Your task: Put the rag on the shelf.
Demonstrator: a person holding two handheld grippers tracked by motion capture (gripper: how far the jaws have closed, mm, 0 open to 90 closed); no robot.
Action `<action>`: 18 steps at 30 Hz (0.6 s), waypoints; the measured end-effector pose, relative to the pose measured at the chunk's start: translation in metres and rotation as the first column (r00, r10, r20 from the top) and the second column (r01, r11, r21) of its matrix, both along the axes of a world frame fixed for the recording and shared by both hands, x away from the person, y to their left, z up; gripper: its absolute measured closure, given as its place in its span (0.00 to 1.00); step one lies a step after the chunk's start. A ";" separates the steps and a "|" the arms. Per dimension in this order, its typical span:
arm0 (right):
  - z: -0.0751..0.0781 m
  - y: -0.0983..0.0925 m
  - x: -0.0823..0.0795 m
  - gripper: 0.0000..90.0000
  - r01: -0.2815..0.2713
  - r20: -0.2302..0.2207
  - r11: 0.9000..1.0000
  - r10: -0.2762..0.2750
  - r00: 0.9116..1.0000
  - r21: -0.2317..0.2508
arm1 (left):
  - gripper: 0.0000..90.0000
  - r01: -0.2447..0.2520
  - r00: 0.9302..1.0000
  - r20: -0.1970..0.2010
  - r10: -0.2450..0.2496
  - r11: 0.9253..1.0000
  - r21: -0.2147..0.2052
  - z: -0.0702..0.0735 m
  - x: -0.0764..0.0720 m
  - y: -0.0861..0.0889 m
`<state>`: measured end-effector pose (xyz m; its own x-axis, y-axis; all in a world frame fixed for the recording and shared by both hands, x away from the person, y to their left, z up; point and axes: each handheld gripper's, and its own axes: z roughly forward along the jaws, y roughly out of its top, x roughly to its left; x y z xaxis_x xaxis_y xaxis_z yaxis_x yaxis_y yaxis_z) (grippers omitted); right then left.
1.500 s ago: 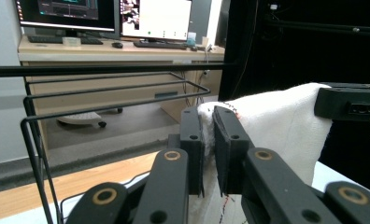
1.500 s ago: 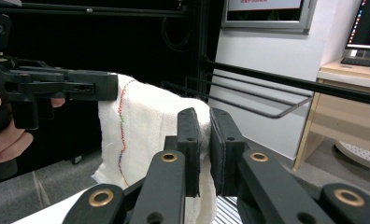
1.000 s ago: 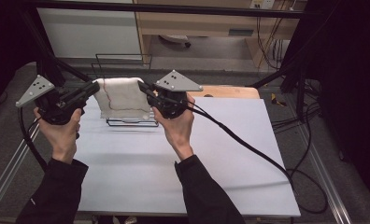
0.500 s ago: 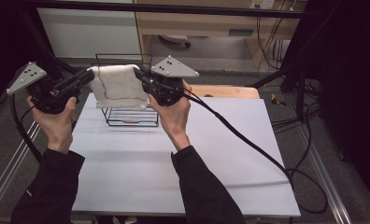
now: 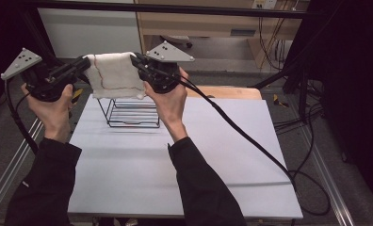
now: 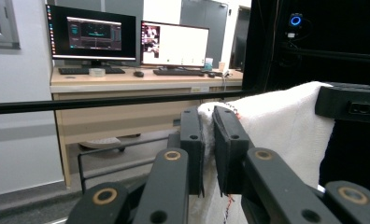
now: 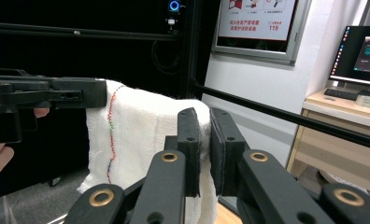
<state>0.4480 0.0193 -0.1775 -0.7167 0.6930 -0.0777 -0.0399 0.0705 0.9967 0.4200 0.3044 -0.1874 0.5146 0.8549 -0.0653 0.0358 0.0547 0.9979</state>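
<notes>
Cloth (image 5: 113,75) lifted higher, clear above wire rack (image 5: 130,110); both grippers' jaws clamp its top corners.

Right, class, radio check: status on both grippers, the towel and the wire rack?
Left gripper and right gripper each shut on a top corner of the white towel. Towel hangs above the wire rack, apart. Nothing in the way.

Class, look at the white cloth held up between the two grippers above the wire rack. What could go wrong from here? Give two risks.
1. The left gripper and the right gripper each pinch only a top corner of the cloth, so a corner could slip out and the cloth would drop.
2. The cloth's lower edge hangs close above the wire rack; it might snag on the wires and tug the light rack across the table.
</notes>
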 end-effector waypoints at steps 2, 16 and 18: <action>0.003 0.001 0.002 0.93 0.001 0.003 1.000 -0.001 1.000 0.001 | 0.92 -0.004 1.000 0.004 0.004 1.000 0.006 0.003 0.002 0.000; 0.019 0.007 0.015 0.93 0.015 0.021 1.000 -0.016 1.000 0.008 | 0.92 -0.024 1.000 0.009 0.024 1.000 -0.011 0.017 0.020 0.002; 0.021 0.008 0.017 0.93 0.019 0.025 1.000 -0.019 1.000 0.007 | 0.92 -0.027 1.000 0.010 0.027 1.000 -0.009 0.020 0.022 0.002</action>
<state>0.4652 0.0271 -0.1565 -0.7013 0.7071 -0.0905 -0.0635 0.0645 0.9959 0.4419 0.3061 -0.1676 0.4918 0.8681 -0.0675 0.0239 0.0641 0.9977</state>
